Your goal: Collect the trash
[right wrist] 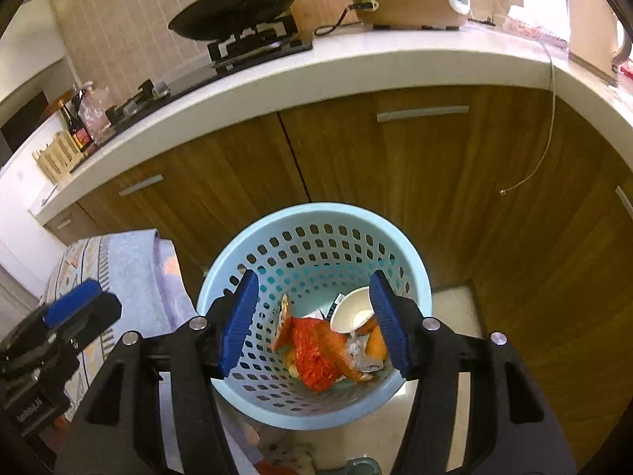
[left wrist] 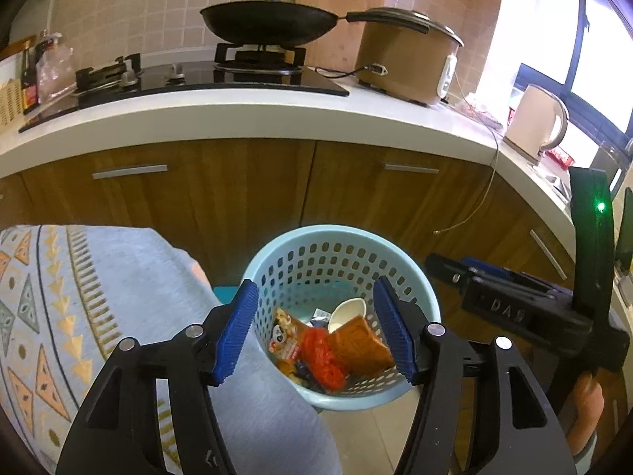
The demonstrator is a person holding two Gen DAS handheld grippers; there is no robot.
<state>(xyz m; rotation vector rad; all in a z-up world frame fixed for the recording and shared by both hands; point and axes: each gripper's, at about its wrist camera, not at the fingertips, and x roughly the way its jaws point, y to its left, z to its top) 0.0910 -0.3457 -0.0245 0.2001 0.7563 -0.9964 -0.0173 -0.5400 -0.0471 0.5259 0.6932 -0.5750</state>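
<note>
While both tools hang with jaws apart and nothing between them, the left tool [left wrist: 314, 326] and right tool [right wrist: 312, 322] sit directly above the blue basket [right wrist: 221, 273]. Collected trash [right wrist: 316, 352] (wrappers, a paper cup [right wrist: 352, 310]) lies below them; dipping either tool could catch the rim and tip it.

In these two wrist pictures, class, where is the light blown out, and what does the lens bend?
Left wrist view: the window at the upper right is washed out white, and glare spills over the kettle; the countertop bows into an arc. Right wrist view: the same counter edge curves more strongly, corners go dark, while the blue basket stays sharp.
</note>
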